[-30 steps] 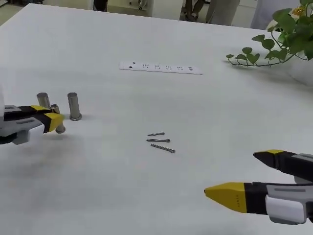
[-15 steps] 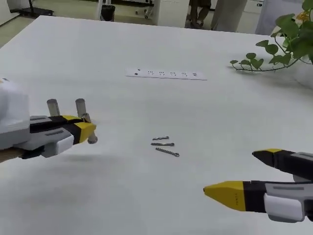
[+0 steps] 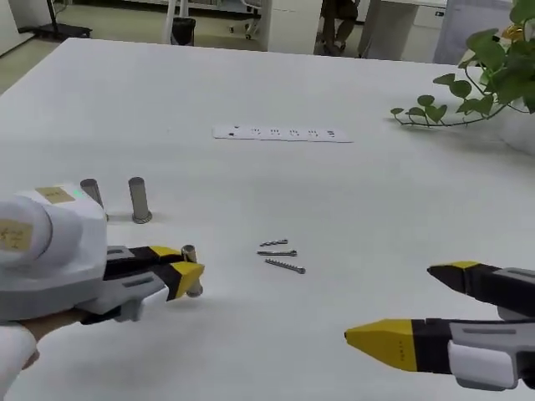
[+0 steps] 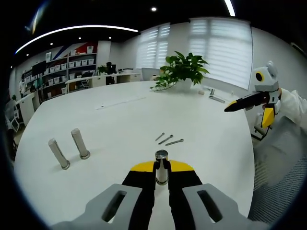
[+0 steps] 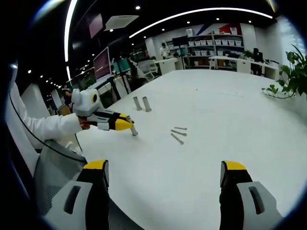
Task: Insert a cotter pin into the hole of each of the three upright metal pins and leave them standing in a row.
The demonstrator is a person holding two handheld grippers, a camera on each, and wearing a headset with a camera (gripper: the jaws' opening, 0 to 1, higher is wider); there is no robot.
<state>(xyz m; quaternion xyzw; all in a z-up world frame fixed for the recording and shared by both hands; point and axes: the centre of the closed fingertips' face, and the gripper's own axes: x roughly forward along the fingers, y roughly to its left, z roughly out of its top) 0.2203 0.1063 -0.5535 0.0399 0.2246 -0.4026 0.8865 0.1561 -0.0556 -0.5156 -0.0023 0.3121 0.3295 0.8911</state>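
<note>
My left gripper (image 3: 185,269) (image 4: 161,168) is shut on an upright metal pin (image 4: 161,166) (image 3: 191,271), whose base is at the white table, left of the cotter pins. Two more metal pins (image 3: 139,200) (image 3: 91,194) stand upright behind it at the left, seen again as pins (image 4: 80,143) (image 4: 59,153). Three small cotter pins (image 3: 280,253) (image 4: 168,139) (image 5: 177,134) lie loose in a cluster at the table's middle. My right gripper (image 3: 418,307) (image 5: 163,175) hovers open at the lower right, well away from the cotter pins.
A white power strip (image 3: 282,134) lies flat further back on the table (image 3: 351,192). A leafy plant (image 3: 476,75) stands at the far right corner. People's legs show beyond the far edge.
My left gripper has carried one metal pin away from the other two, toward the right and nearer to me, closer to the cotter pins. The right gripper has stayed put.
</note>
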